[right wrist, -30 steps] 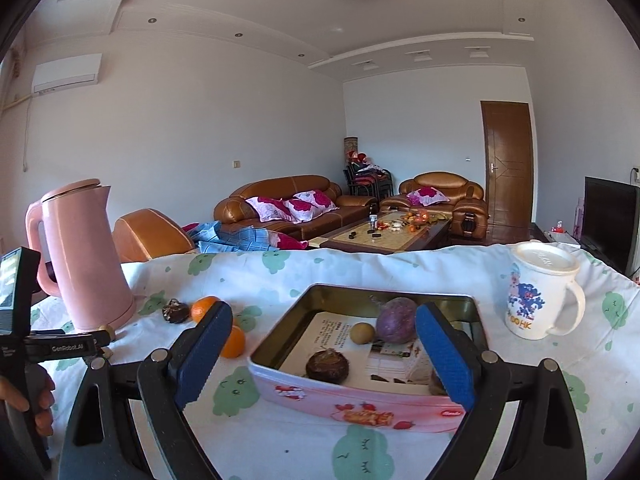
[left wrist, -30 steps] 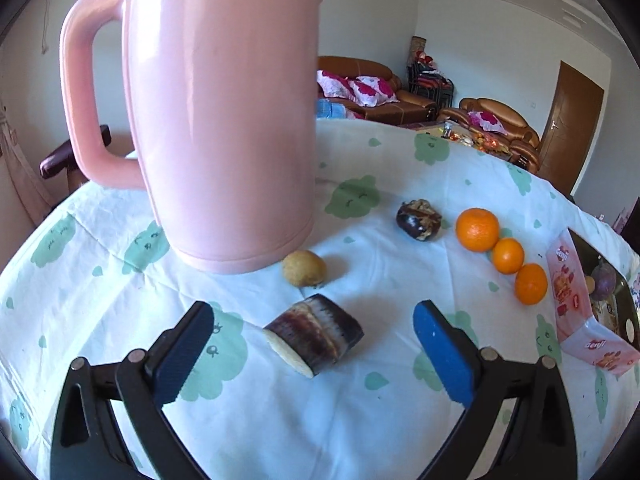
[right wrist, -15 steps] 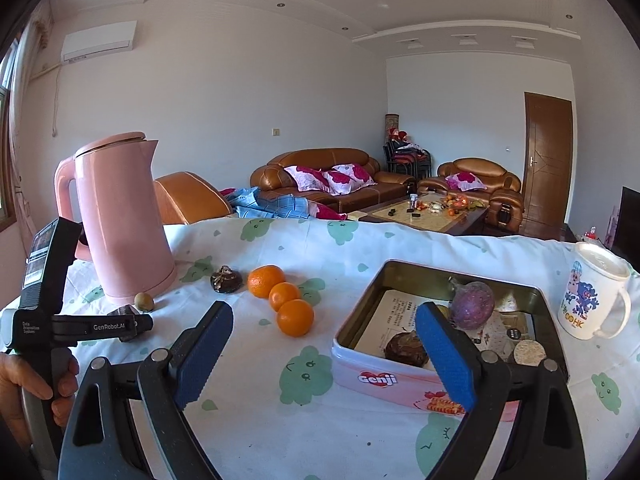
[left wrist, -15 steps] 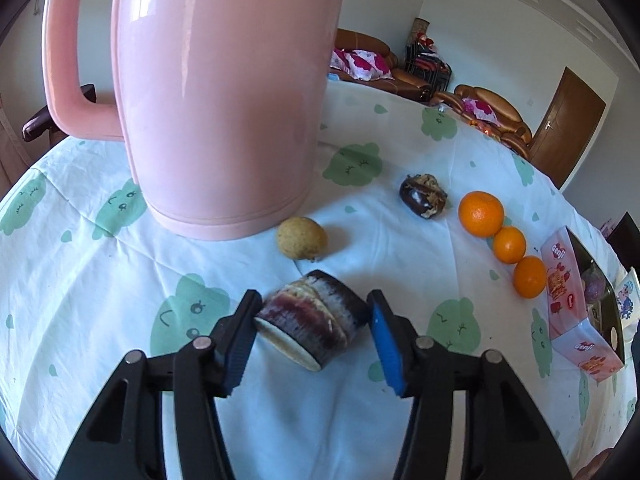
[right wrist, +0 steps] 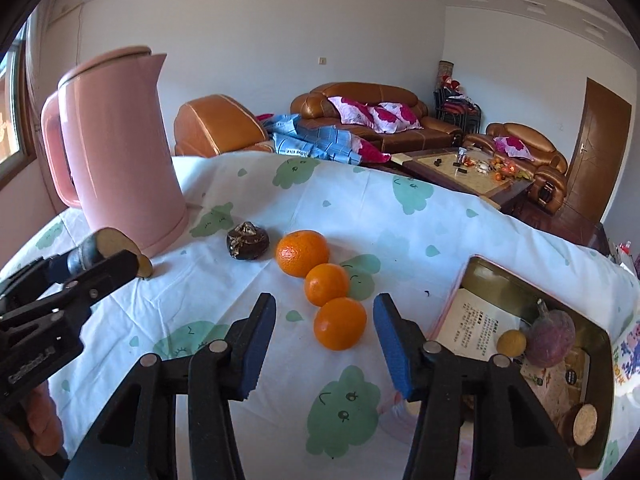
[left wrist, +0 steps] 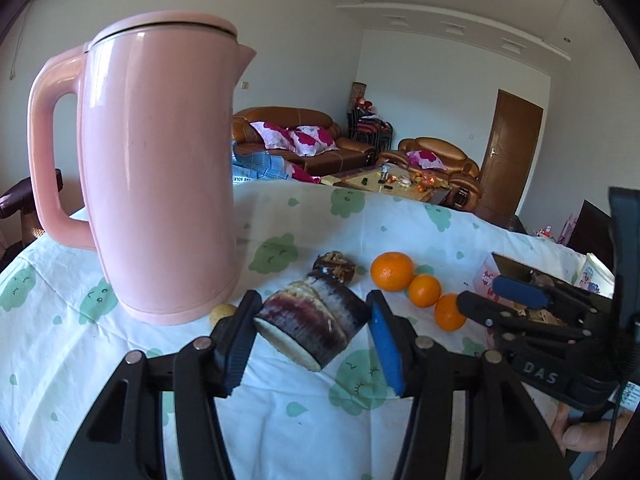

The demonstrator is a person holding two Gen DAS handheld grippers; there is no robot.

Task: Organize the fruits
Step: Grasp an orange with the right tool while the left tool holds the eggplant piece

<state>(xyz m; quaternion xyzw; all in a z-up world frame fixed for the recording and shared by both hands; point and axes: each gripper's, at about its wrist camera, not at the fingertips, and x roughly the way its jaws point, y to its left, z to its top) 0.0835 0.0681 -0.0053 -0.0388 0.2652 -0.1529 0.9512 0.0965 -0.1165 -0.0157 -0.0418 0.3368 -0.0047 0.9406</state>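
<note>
My left gripper (left wrist: 312,336) is shut on a dark purple sugarcane chunk (left wrist: 310,330) and holds it above the tablecloth. It also shows in the right wrist view (right wrist: 102,246) at the left. My right gripper (right wrist: 324,344) is open, its pads either side of the nearest of three oranges (right wrist: 340,323); the other two oranges (right wrist: 303,253) lie in a row behind it. A dark brown fruit (right wrist: 247,240) lies near the oranges. A small yellow-brown fruit (left wrist: 223,312) sits by the kettle base. A metal tin (right wrist: 600,336) at the right holds a purple fruit (right wrist: 550,338) and small fruits.
A tall pink kettle (left wrist: 160,168) stands at the left on the table with the white cloth (right wrist: 400,208). A white mug (left wrist: 598,276) stands beyond the tin. Sofas and a coffee table lie behind.
My left gripper has closed on the sugarcane chunk and lifted it off the cloth. My right gripper has moved left from the tin and down to the oranges.
</note>
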